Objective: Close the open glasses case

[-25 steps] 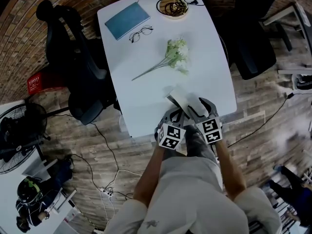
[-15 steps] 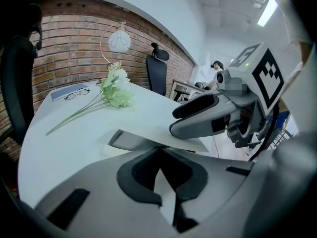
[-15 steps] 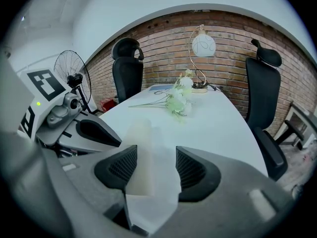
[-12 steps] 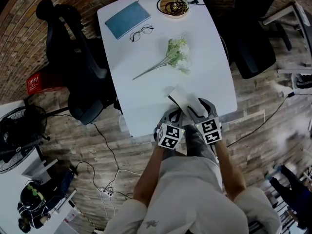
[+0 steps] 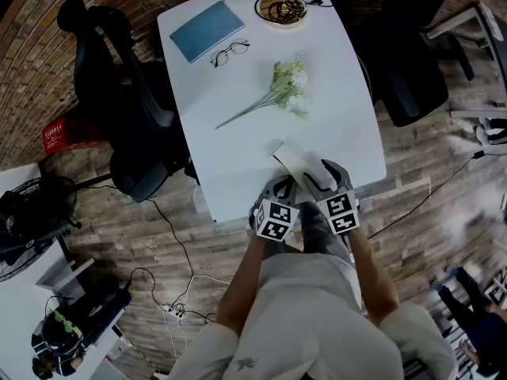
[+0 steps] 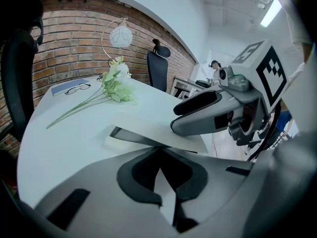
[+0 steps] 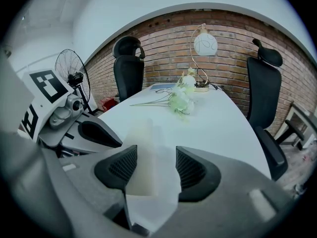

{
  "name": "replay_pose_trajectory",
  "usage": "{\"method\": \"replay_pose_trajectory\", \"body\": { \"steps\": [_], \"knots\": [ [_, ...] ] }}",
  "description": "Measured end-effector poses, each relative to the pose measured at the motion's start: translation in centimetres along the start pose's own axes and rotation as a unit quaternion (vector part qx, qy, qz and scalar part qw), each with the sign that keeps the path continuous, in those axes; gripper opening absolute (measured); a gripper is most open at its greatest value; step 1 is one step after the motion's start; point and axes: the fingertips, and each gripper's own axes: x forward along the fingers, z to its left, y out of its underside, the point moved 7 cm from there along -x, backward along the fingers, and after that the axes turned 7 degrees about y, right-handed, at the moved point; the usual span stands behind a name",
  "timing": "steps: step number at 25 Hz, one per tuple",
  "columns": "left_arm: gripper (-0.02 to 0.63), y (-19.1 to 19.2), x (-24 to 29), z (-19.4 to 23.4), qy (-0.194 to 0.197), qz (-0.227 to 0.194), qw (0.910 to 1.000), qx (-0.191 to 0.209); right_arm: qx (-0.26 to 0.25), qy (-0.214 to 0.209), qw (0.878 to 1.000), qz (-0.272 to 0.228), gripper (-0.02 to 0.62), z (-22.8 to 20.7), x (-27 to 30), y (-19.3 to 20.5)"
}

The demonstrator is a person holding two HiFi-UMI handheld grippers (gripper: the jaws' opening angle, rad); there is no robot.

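The pale glasses case (image 5: pixel 291 157) lies open near the front edge of the white table (image 5: pixel 230 172), its lid raised at a slant. My left gripper (image 5: pixel 283 187) is at the case's near end; in the left gripper view (image 6: pixel 161 171) its dark pads are almost together, with a thin pale edge of the case (image 6: pixel 163 139) pinched between them. My right gripper (image 5: pixel 321 177) stands open, and in the right gripper view (image 7: pixel 151 168) the cream lid (image 7: pixel 139 157) rises between its ribbed pads, close to the left one. The two grippers sit side by side.
Farther up the table lie a spray of white flowers (image 5: pixel 285 84), a pair of glasses (image 5: pixel 230 54), a blue notebook (image 5: pixel 206 30) and a bowl (image 5: pixel 280 10). Black office chairs stand at the left (image 5: pixel 119 101) and the right (image 5: pixel 412 77). Cables trail over the wooden floor.
Both grippers and the case stand as before. Only a person on the floor at the lower left has shifted.
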Motion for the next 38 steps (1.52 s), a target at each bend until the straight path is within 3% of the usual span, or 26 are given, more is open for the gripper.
{"method": "replay_pose_trajectory", "body": {
  "steps": [38],
  "knots": [
    [0.005, 0.9, -0.4, 0.9, 0.014, 0.053, 0.9985, -0.008, -0.018, -0.019, 0.999, 0.021, 0.247, 2.5, 1.0, 0.6]
  ]
}}
